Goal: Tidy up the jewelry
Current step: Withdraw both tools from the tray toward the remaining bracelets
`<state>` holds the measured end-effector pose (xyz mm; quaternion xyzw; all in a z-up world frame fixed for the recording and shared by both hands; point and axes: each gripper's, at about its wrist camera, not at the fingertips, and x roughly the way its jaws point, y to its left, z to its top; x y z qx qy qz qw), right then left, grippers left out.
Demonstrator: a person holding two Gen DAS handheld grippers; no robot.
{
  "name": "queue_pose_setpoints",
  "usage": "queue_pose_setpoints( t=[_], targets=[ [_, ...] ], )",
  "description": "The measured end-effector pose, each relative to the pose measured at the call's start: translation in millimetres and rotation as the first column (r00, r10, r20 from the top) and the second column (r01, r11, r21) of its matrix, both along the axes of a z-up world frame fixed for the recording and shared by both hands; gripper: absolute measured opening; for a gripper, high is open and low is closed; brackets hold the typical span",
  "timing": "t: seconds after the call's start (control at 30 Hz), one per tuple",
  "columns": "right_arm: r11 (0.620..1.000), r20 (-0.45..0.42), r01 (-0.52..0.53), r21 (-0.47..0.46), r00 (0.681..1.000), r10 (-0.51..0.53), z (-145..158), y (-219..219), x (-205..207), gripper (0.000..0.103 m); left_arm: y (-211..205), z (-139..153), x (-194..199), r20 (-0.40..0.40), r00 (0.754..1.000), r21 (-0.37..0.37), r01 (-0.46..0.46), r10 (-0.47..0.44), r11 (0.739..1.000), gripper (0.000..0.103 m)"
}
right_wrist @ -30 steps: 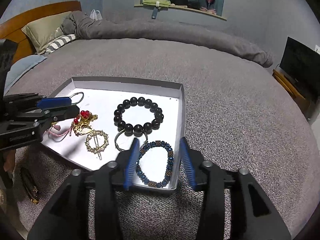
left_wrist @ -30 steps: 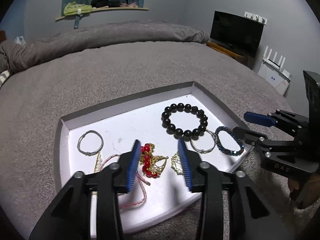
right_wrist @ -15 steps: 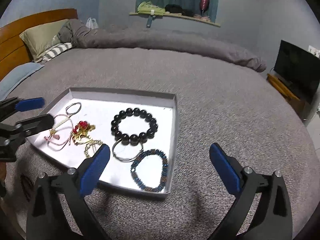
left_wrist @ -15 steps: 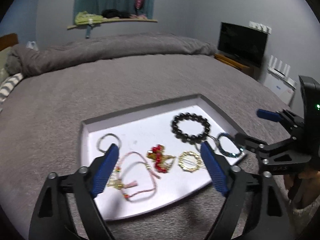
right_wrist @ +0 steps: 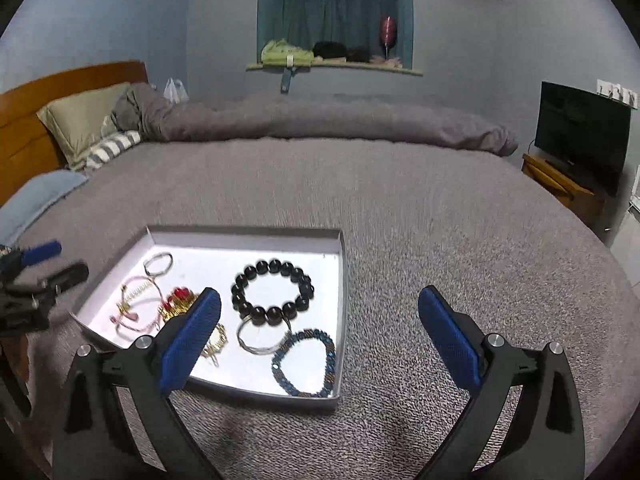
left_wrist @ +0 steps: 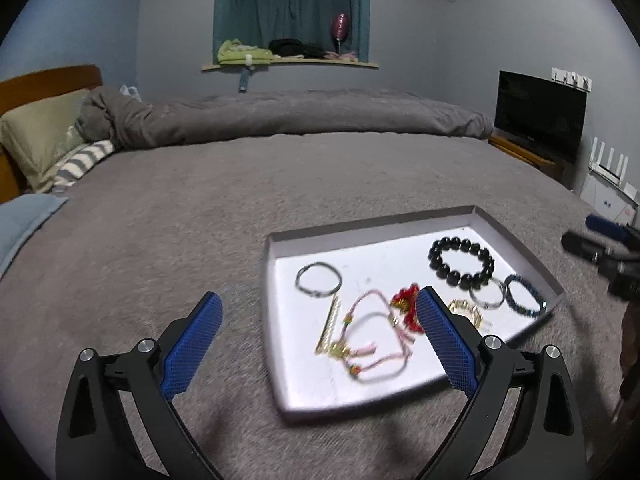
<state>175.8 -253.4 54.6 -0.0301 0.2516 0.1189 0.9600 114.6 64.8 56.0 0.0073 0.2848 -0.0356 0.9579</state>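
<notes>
In the shallow white tray (right_wrist: 338, 280) on the grey bed (right_wrist: 400, 208) lie all the pieces of jewelry: a black bead bracelet (right_wrist: 273, 295), a silver ring bracelet (right_wrist: 260, 336) touching it, a blue bead bracelet (right_wrist: 304, 362) by the near right corner, a round gold piece (left_wrist: 466, 310), a red and gold piece (left_wrist: 406, 308), a pink cord bracelet (left_wrist: 372, 336) with a gold bar beside it, and a thin grey ring (left_wrist: 319, 279) at the far left. The left claw (left_wrist: 320, 344) is still opening, already very wide, with nothing pinched; its right finger sits in front of the red piece. The right claw (right_wrist: 320, 344) is wide open and holds nothing, and most of its gap is over bare bed to the right of the tray. Everything looks put away, so the step now seems to be letting go and backing off. To do it well, I think each claw should lift up first and then pull back, so no finger catches a loose cord or bumps the low tray wall. The pink cord looks floppy and could snag easily. The tray sits near the front edge of the bed, so a push could slide it. There is lots of open bed behind and to the right for moving.
</notes>
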Motion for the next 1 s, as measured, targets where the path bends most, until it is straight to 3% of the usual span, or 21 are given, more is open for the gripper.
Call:
queue_pose_setpoints(
  t=[0.27,0.77,1.0],
  targets=[
    [0.997,0.049,-0.035,-0.064,0.998,0.038,-0.8,15.4,-24.4,0.098,9.1,-17.3,-29.7,-0.028,0.999,0.032,0.017,-0.016,0.999,0.099],
    [0.970,-0.081,-0.240,-0.048,0.969,0.235,-29.0,54.1,-60.0,0.098,30.5,-45.6,-72.7,-0.108,0.994,0.034,0.035,-0.031,0.999,0.099],
    [0.941,-0.149,-0.324,-0.099,0.940,0.307,-49.0,72.9,-73.2,0.097,43.8,-45.1,-93.6,-0.105,0.989,-0.080,0.093,-0.102,0.992,0.099]
  ],
)
